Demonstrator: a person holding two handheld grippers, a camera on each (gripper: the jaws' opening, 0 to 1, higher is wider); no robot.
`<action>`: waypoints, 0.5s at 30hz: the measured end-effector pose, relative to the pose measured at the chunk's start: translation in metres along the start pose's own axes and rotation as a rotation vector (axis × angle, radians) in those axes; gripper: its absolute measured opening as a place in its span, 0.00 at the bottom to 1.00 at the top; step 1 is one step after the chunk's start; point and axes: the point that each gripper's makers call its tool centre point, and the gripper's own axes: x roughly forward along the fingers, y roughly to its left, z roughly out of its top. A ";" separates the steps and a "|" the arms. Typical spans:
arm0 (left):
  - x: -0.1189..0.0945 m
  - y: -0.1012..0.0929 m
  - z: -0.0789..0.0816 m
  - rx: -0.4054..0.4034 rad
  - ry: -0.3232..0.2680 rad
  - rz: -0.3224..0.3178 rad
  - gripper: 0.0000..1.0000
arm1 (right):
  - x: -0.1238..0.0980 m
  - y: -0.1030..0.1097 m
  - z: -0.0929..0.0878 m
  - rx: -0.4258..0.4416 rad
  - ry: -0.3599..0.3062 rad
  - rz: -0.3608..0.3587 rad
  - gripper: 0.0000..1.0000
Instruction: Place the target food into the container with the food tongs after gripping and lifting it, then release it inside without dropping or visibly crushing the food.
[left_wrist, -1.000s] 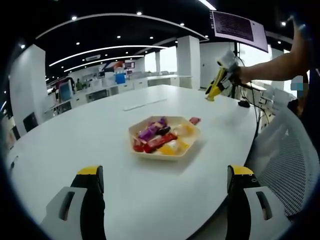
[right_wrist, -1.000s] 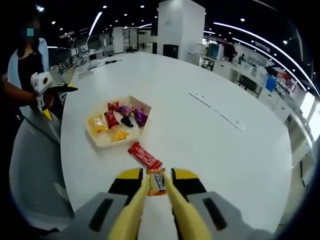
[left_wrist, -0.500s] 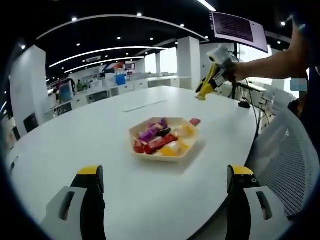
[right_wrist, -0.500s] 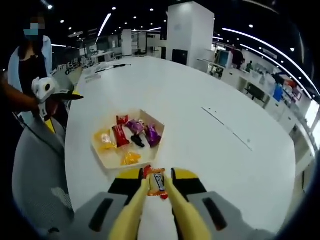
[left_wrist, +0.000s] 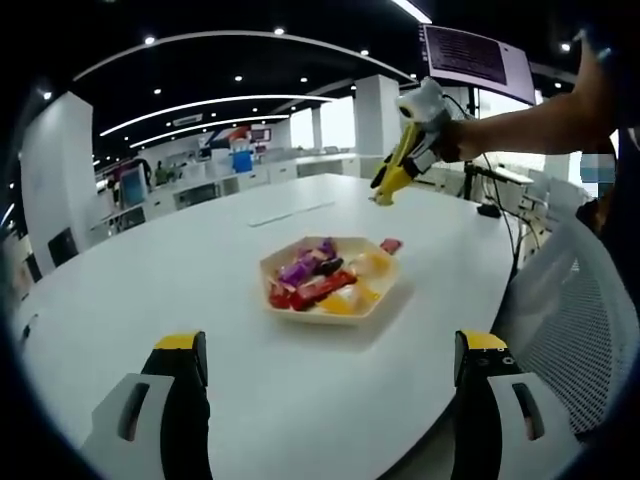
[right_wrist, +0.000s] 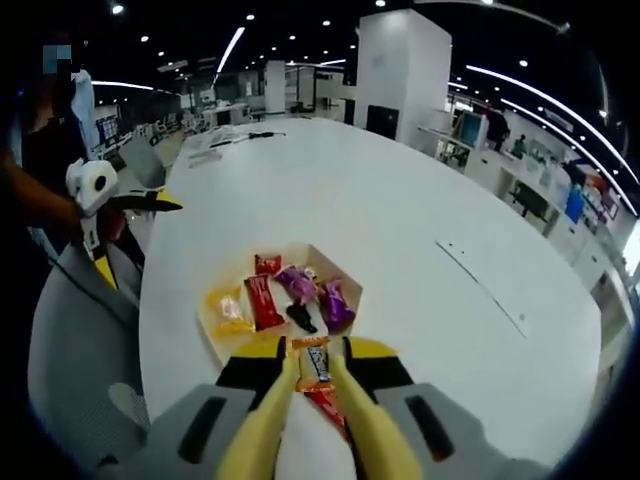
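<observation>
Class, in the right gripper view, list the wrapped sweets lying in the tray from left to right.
Yellow sweet → red sweet → black sweet → purple sweet.

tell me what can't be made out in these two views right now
- Right gripper view: the candy bar wrapper print is too small to read, and the tongs cover its sides.
- Right gripper view: the red bar is partly hidden under the tongs.
- Left gripper view: the snacks in the tray overlap; the count is unclear.
- Left gripper view: the right gripper tips are too small to show the candy bar.
</observation>
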 end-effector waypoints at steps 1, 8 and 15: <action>0.000 0.000 0.000 0.000 0.000 0.000 1.00 | 0.002 0.002 0.003 -0.002 -0.001 0.005 0.21; 0.000 0.000 0.000 0.003 0.001 0.001 1.00 | 0.026 0.016 0.027 -0.028 -0.015 0.046 0.22; 0.000 0.002 0.001 0.001 0.000 0.009 1.00 | 0.049 0.030 0.042 -0.051 -0.015 0.085 0.22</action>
